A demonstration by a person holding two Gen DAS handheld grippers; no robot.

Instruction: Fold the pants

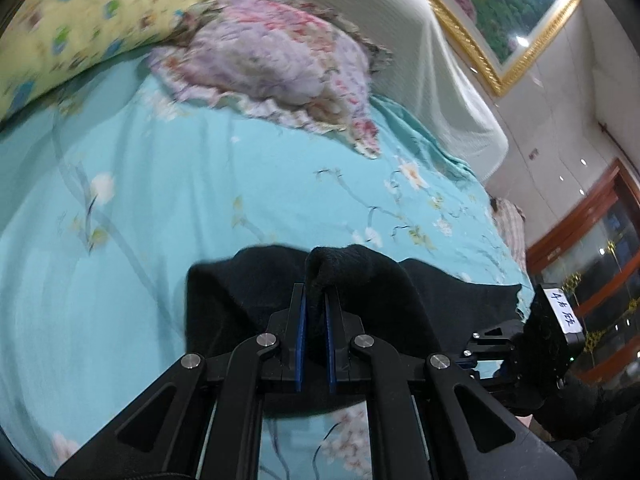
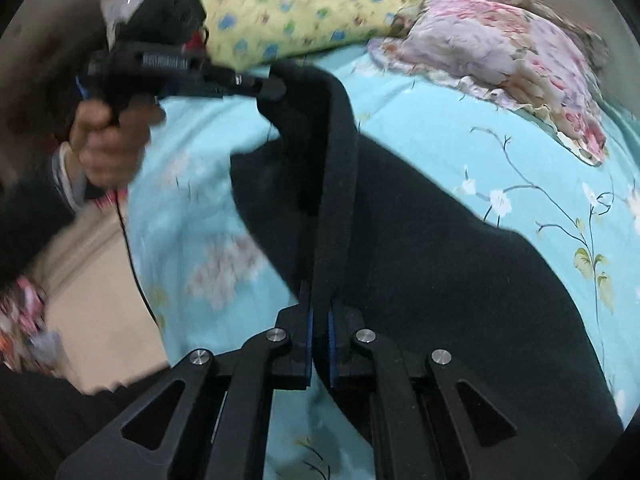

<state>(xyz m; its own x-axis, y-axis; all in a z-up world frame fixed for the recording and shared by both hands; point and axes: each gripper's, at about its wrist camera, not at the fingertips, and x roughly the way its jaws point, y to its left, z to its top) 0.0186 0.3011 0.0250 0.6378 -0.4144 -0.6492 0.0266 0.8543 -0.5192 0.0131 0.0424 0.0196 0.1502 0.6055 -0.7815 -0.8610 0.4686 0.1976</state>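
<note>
The black pants [image 2: 440, 248] lie partly on the turquoise flowered bed sheet [image 2: 500, 140], with one edge lifted. My left gripper [image 1: 316, 292] is shut on a bunched edge of the pants [image 1: 344, 264] and holds it above the bed. My right gripper [image 2: 320, 312] is shut on the same lifted edge, which runs as a taut band up to the left gripper [image 2: 276, 88] at the upper left of the right wrist view. The right gripper [image 1: 480, 360] also shows at the lower right of the left wrist view.
A yellow patterned pillow [image 1: 80, 20] and a pink flowered pillow [image 1: 272, 64] lie at the head of the bed. A white-covered headboard [image 1: 400, 40] and a gold-framed picture [image 1: 500, 8] stand behind. The bed's edge and beige floor [image 2: 100, 280] are at the left.
</note>
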